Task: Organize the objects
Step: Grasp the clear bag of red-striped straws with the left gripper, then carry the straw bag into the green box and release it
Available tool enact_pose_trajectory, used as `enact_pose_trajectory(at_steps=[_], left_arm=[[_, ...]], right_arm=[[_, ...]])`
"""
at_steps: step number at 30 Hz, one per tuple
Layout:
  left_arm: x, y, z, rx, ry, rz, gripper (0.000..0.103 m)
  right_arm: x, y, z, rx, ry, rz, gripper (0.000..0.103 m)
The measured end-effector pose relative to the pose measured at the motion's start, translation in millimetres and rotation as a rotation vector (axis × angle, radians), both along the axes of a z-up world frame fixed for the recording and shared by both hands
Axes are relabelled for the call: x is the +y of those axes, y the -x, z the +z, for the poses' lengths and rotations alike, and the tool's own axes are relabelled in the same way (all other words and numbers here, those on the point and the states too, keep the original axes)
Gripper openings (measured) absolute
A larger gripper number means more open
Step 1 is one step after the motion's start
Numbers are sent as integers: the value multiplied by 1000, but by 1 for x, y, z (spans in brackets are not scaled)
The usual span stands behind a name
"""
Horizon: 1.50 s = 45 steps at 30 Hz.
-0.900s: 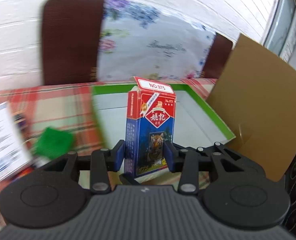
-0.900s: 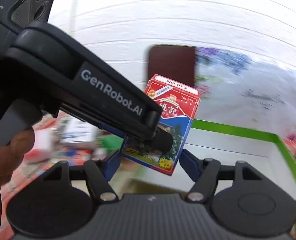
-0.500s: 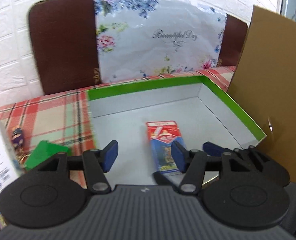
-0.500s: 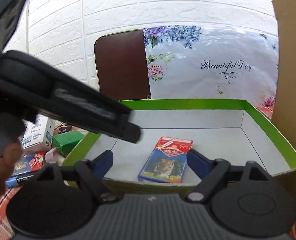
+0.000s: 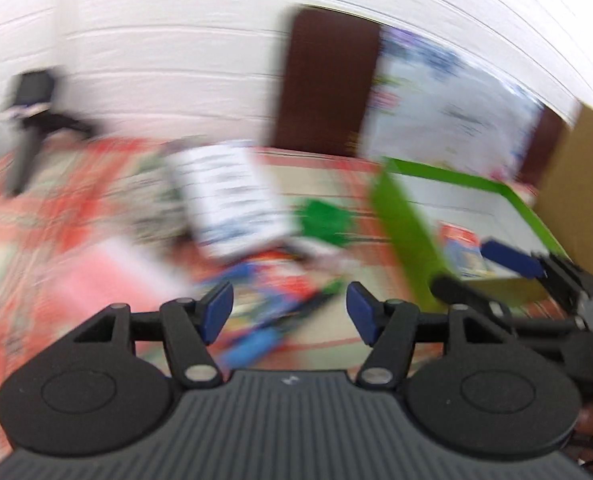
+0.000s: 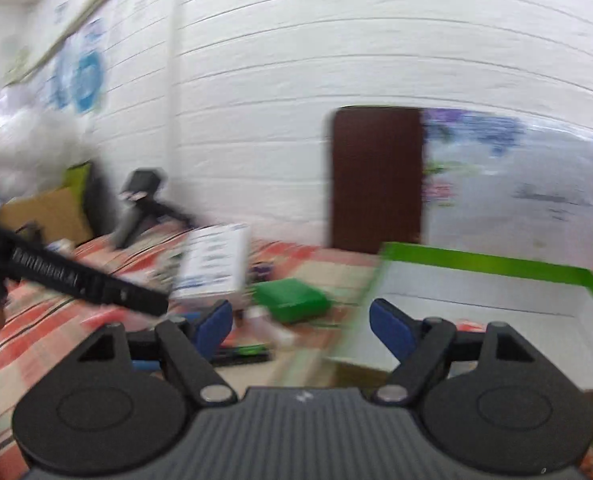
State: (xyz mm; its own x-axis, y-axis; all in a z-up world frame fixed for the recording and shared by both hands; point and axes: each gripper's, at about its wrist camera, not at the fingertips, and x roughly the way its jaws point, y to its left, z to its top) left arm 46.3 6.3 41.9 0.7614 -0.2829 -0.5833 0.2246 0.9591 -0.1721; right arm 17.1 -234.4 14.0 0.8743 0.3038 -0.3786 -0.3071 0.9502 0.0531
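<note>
- Green-rimmed box (image 5: 406, 236) stands at the right of the checked tablecloth (image 6: 40, 320); one red and blue card pack (image 5: 458, 248) lies flat on its floor.
- Left gripper (image 5: 289, 312) and right gripper (image 6: 301, 326) both stand spread, nothing between the pads.
- Judged step: picking the next loose item.
- Candidates beside the box: green packet (image 6: 290, 298), white printed box (image 6: 216, 266), blurred blue and red items (image 5: 268, 292).
- Next move calls for a steady descent over one item; blur hides details.

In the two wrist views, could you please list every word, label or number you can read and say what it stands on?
Nothing reads with certainty.
"GenRobot.AI", only guessable: smeared white lettering on the left gripper arm in the right wrist view.
White box: blue print lines, too blurred.
Floral sheet: script, too blurred.
Card pack in the green-rimmed box: print too blurred.
</note>
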Motion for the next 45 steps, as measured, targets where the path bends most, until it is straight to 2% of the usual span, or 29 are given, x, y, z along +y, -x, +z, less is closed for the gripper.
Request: enact_pose_trajectory(at_steps=[4,7,11,14,17,18,20,21,23,25,30,34,40,45], left_arm=[[68,-7,-10,76,11,202,64],[104,-18,-23,151,81,285,64],[125,-38,-36,218,226,289,65],[123,-55,-42,218,263,268,79],[125,-70,-52,240,304,232,80],[123,-75,-58,253,317,224,78],[122,-75,-63,226,314,222,69],[122,-74,-62,212,313,207,58],[128,-71,-62,212,350,212,49],[133,-64,-58,208,377,211,44],[115,-37,-29,137,328,199,44],[82,-31,-3,69,289,123,45],[-11,-48,18,26,215,-58,45],[-107,-69,16,29,162,-238,46]], right_arm=[[70,5,-20,51,47,197,77],[110,-5,-21,86,85,328,78],[151,-34,-25,124,187,386,84],[164,-60,-30,153,224,424,87],[174,-78,-40,199,228,473,94],[177,-84,-45,223,230,488,98],[184,-94,-53,258,254,518,98],[183,-92,-53,256,221,518,93],[181,-85,-52,254,196,482,75],[178,-72,-48,225,193,470,65],[166,-35,-29,125,181,444,63],[135,-13,-9,46,146,363,63],[49,11,10,-11,106,161,63],[-41,23,13,1,61,-37,63]])
